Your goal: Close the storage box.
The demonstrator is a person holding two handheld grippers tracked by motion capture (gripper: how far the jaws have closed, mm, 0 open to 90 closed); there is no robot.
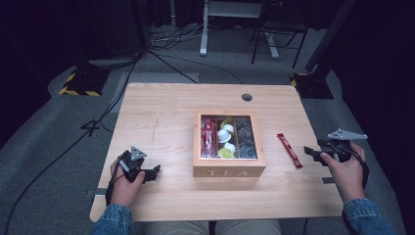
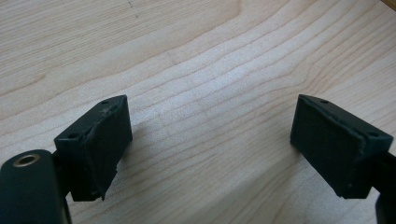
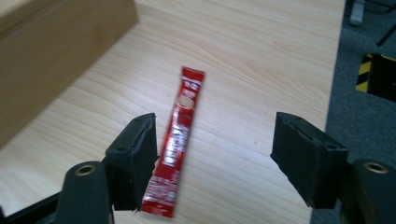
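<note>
The table (image 1: pixel 161 122) is pale wood with fine grain lines, smooth and matt. The tea box (image 1: pixel 229 171) is a darker plain wood, its lid a clear glossy pane. The red sachet (image 3: pixel 175 140) near the table's right edge is shiny foil or plastic film, lightly creased. The right gripper (image 3: pixel 215 158) and left gripper (image 2: pixel 210 144) are matt black plastic; their pads (image 2: pixel 105 149) look rubbery, with rough edges.
</note>
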